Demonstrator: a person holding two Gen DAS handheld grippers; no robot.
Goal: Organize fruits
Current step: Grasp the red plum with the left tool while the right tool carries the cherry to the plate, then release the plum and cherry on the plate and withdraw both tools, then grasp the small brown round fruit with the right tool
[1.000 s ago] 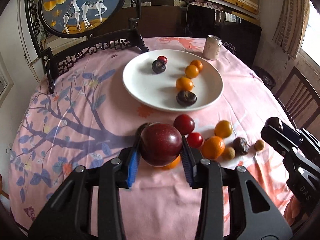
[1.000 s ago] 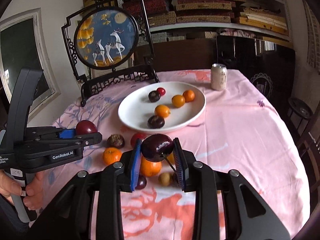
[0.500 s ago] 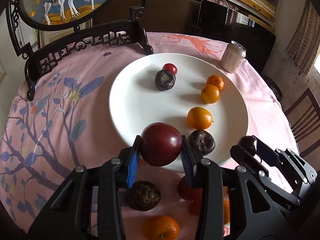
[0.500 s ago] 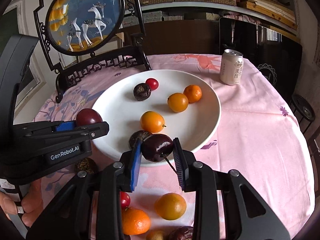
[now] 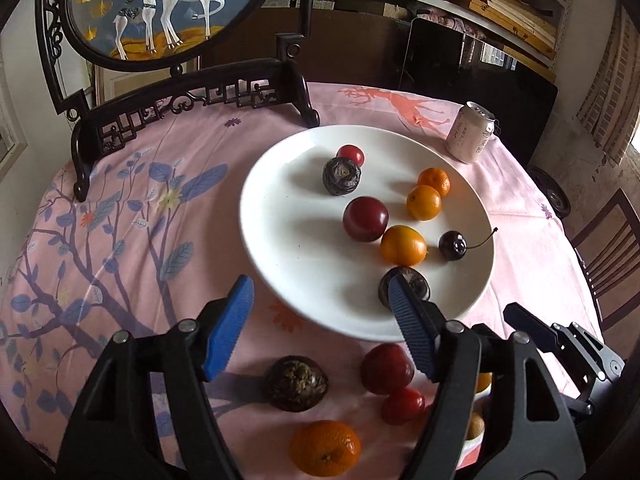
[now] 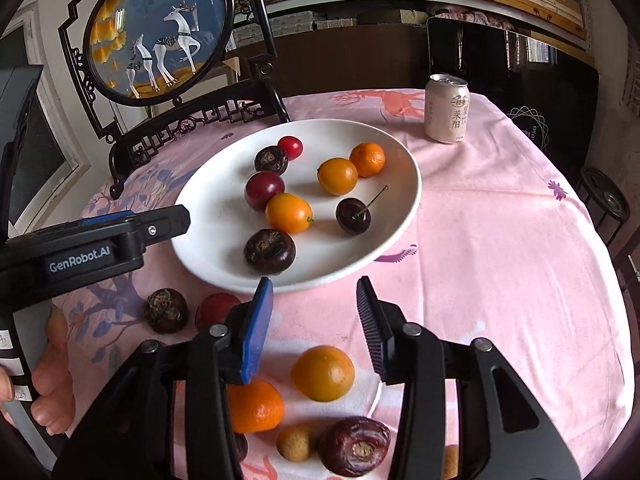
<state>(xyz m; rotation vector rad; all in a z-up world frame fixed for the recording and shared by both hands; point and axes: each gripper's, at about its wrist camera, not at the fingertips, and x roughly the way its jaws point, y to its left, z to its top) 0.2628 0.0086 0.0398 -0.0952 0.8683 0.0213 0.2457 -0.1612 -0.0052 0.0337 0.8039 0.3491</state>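
Observation:
A white plate (image 5: 288,240) (image 6: 216,216) holds several fruits. Among them are a red plum (image 5: 365,219) (image 6: 264,190) and a dark cherry with a stem (image 5: 452,245) (image 6: 353,216). My left gripper (image 5: 320,316) is open and empty at the plate's near edge. My right gripper (image 6: 314,316) is open and empty just in front of the plate. Loose fruit lies on the cloth near me: a dark mangosteen (image 5: 295,383) (image 6: 166,310), a red plum (image 5: 387,368), a tangerine (image 5: 325,447) and an orange (image 6: 322,373).
A drink can (image 5: 470,133) (image 6: 446,109) stands behind the plate at the right. A dark carved stand with a round deer picture (image 5: 160,8) (image 6: 160,36) stands at the back left. The left gripper's body (image 6: 92,248) shows left of the plate. A chair (image 5: 608,252) is at the right.
Both grippers opened. The red plum left my left gripper and the cherry left my right gripper; both now lie on the plate. Both grippers have drawn back a little.

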